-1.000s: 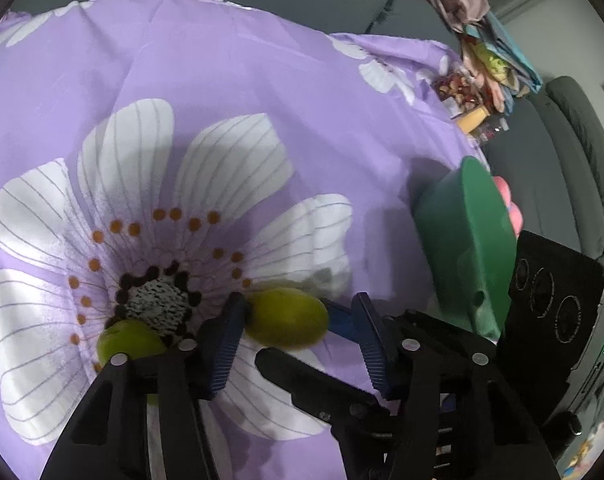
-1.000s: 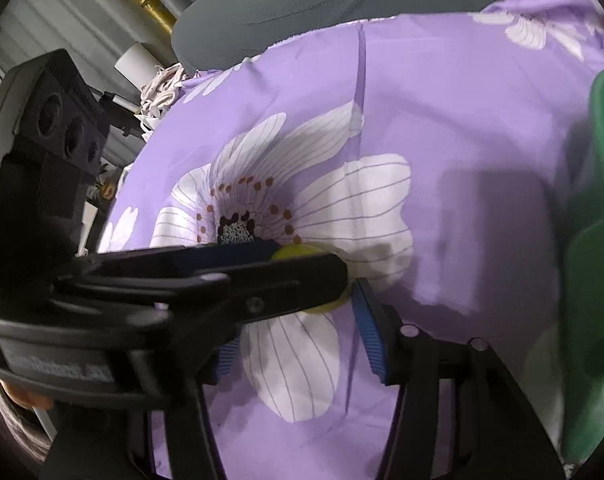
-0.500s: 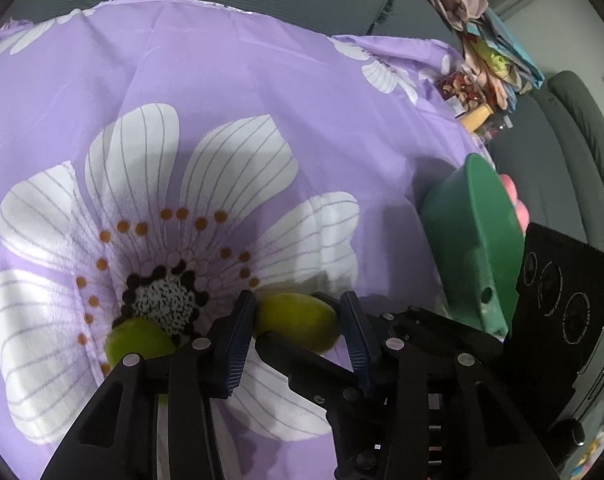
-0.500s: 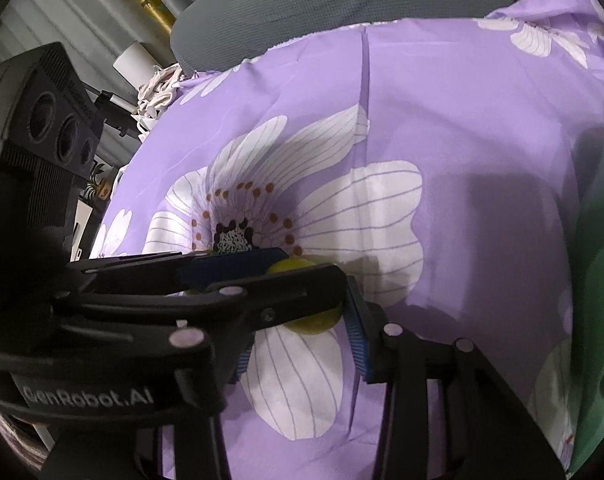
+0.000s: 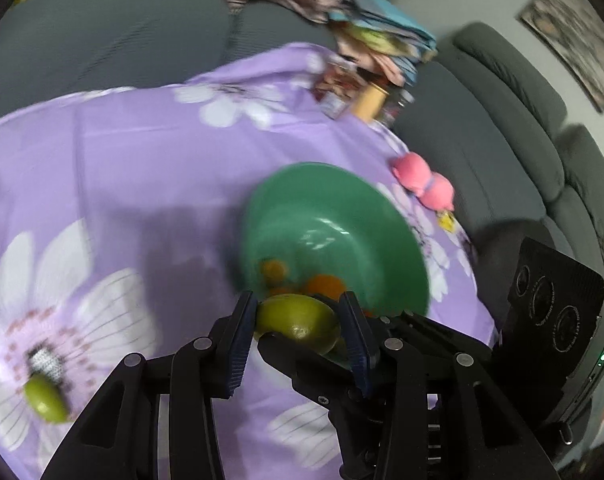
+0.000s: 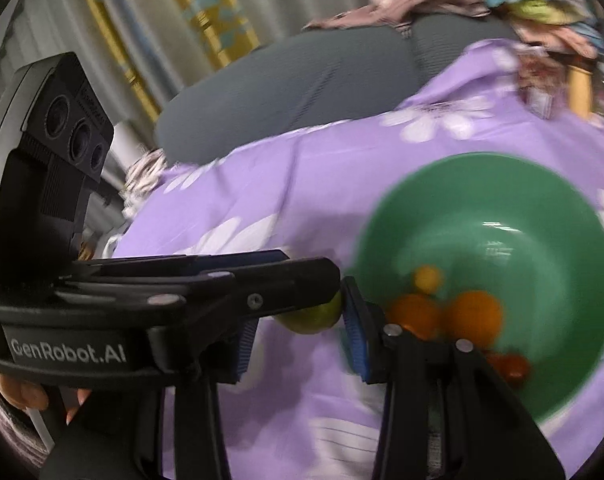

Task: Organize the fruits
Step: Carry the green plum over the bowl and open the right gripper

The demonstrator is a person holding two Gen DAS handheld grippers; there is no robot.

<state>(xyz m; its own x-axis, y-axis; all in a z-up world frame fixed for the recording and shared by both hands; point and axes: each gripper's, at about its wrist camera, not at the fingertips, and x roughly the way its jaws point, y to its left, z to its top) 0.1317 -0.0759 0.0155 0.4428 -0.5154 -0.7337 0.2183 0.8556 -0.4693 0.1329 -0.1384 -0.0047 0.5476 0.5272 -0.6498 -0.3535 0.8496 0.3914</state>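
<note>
Left gripper (image 5: 298,338) and right gripper (image 6: 298,334) both clenched, ribbed blue pads, on one smooth oval green fruit (image 5: 298,320), held above the floral purple cloth (image 5: 122,160) beside the glossy round green bowl (image 5: 341,216). Round orange fruits (image 6: 473,312) inside. Second green fruit (image 5: 46,398) on the cloth.

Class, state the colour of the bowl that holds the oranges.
Green; the bowl shows best in the right wrist view.
</note>
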